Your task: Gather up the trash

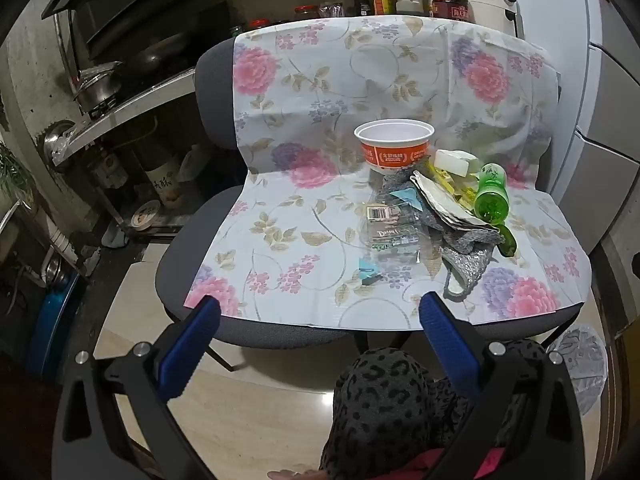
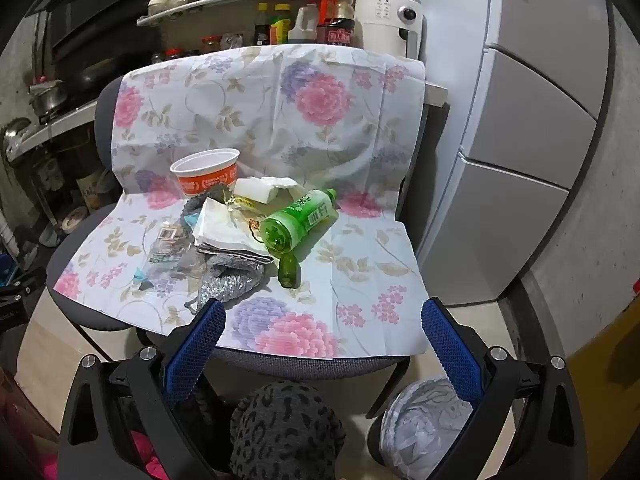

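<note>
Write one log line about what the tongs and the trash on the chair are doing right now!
left tongs: open, empty | right tongs: open, empty | green bottle: lying on chair | orange cup: upright

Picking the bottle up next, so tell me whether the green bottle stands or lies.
Lying on its side. The green bottle rests on the floral cloth, base toward the cameras, neck pointing away toward the chair back.

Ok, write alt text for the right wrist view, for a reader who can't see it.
A pile of trash sits on a chair covered by a floral cloth: an orange cup upright, a green bottle on its side, crumpled paper and clear wrappers. The open right gripper hovers at the seat's front edge, holding nothing. A lined bin stands on the floor below.
</note>
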A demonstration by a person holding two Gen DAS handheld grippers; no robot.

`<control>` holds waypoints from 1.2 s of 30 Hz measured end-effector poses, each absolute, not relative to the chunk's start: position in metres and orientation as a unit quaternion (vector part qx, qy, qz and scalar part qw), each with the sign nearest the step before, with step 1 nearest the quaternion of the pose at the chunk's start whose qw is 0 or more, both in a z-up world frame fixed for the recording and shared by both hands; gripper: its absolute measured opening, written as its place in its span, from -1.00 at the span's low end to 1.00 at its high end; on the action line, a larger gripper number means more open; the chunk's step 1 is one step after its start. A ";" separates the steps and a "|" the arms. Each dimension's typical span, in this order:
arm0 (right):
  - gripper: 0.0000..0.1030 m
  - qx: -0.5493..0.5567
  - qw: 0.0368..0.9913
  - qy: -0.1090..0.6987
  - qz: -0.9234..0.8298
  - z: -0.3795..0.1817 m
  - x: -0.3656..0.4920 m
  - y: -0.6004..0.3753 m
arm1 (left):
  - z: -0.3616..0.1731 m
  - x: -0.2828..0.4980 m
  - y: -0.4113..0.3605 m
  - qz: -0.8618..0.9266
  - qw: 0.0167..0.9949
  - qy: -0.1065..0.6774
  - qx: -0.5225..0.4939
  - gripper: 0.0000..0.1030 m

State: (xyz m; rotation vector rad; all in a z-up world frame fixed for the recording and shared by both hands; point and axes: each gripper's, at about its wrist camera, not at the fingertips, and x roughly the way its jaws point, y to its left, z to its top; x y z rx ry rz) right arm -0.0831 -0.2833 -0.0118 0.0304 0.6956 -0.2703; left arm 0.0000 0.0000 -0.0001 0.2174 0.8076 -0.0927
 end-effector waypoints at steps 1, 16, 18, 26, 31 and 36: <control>0.89 0.015 0.931 0.340 -0.132 -0.012 -0.083 -0.283 | 0.000 0.000 0.000 -0.045 0.913 0.393 0.103 0.87; 0.89 0.016 0.930 0.343 -0.132 -0.015 -0.080 -0.283 | -0.003 0.001 0.003 -0.045 0.911 0.396 0.102 0.87; 0.89 0.016 0.930 0.343 -0.132 -0.016 -0.079 -0.282 | -0.004 0.002 0.004 -0.045 0.911 0.396 0.102 0.87; 0.89 0.016 0.929 0.344 -0.132 -0.016 -0.079 -0.282 | -0.006 0.005 0.013 -0.039 0.912 0.398 0.093 0.87; 0.89 0.015 0.929 0.345 -0.132 -0.015 -0.079 -0.282 | -0.004 0.004 0.013 -0.039 0.912 0.398 0.093 0.87; 0.89 0.016 0.929 0.346 -0.132 -0.015 -0.078 -0.282 | -0.003 0.005 0.014 -0.039 0.912 0.397 0.092 0.87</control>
